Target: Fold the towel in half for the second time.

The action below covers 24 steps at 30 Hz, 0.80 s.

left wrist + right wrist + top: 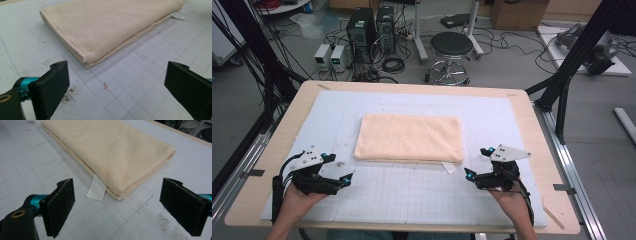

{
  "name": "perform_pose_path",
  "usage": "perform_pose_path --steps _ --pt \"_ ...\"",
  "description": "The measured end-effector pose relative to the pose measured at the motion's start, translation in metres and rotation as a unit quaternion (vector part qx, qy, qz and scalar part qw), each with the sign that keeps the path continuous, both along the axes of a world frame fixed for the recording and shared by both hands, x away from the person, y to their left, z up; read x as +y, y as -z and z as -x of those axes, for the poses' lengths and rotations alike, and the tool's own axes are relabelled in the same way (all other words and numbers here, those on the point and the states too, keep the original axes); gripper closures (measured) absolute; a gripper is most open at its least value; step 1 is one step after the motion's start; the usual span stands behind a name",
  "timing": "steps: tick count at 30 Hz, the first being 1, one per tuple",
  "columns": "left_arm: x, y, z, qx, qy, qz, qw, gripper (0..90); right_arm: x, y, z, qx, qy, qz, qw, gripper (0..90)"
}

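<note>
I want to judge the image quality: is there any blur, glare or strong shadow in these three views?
High view: even, soft light, no glare, slightly coarse; the towel casts hardly any shadow. Left gripper view: the towel's near corner is sharp, the close left gripper jaws softer. Right gripper view: the white label is clear, the right gripper jaws soft; the far edge blurs.

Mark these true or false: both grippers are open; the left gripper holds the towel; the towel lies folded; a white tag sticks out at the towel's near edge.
1. Both the left gripper and the right gripper are open: true.
2. The left gripper holds the towel: false, it is apart from it, holding nothing.
3. The towel lies folded on the mat: true.
4. A white tag sticks out at the towel's near edge: true.
5. The towel is blue: false, pale peach.
</note>
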<state>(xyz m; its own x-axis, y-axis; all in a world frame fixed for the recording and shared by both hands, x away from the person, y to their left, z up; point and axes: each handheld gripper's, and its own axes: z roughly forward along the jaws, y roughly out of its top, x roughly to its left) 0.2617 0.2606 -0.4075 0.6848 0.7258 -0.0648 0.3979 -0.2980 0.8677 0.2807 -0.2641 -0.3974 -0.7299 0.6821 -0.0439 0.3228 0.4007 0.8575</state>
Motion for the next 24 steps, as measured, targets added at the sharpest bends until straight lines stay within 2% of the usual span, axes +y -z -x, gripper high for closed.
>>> perform_pose_path --steps 24 --pt "0.013 -0.001 0.016 -0.001 -0.013 0.003 0.9999 6.6 -0.012 0.002 0.015 0.000 0.009 0.000 1.0000 12.0"
